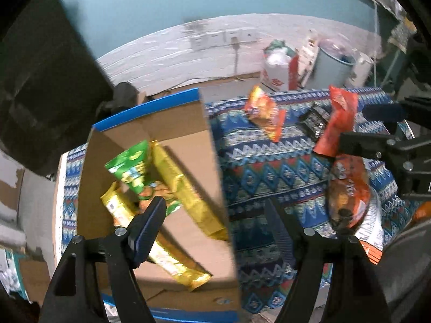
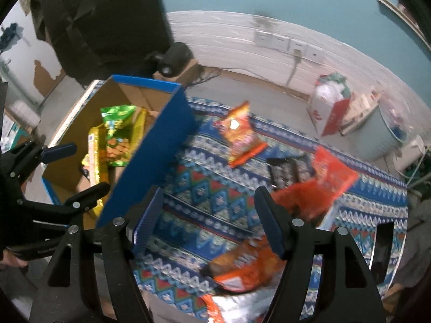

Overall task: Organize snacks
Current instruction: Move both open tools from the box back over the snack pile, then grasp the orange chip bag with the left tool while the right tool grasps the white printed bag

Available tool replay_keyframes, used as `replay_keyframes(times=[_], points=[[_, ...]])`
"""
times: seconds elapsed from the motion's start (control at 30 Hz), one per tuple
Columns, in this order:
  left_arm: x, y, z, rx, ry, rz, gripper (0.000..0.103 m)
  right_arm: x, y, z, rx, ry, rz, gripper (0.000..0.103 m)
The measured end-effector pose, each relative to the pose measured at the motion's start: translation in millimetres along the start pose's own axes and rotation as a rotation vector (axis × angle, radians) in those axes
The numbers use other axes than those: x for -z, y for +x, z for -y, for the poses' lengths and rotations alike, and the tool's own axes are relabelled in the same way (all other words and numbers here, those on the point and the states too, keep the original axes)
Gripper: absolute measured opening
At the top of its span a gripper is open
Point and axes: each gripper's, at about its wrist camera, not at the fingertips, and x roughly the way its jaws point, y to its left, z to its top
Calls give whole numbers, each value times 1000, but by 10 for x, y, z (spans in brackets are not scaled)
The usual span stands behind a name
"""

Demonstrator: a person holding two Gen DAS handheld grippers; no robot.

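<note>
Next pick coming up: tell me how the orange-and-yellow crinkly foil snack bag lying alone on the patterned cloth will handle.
The orange-and-yellow crinkly foil snack bag looks puffed, so probably light and squashy. Its glossy film may slip between pads. Lying flat on the patterned cloth, it likely slides, not rolls.

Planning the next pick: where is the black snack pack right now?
On the patterned cloth, outside the box: the black snack pack lies right of centre in the right wrist view, between the orange bag and a red packet.

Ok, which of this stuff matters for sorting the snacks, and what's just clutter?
Job:
cardboard box
green snack bag
gold packets
orange snack bag
red packet
black packet

Clutter:
wall sockets
pale bin
red-and-white carton
</note>
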Motion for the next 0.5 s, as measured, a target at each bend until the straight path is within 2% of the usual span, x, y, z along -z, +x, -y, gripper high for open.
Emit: replay_keyframes(times=[0.3,0.5], points=[[-141,117,569,74,95,-32,77,278,-79,548,43,85,-11,71],[-120,190,901,135,156,-69,77,563,-123,861,82,148,-30,71]])
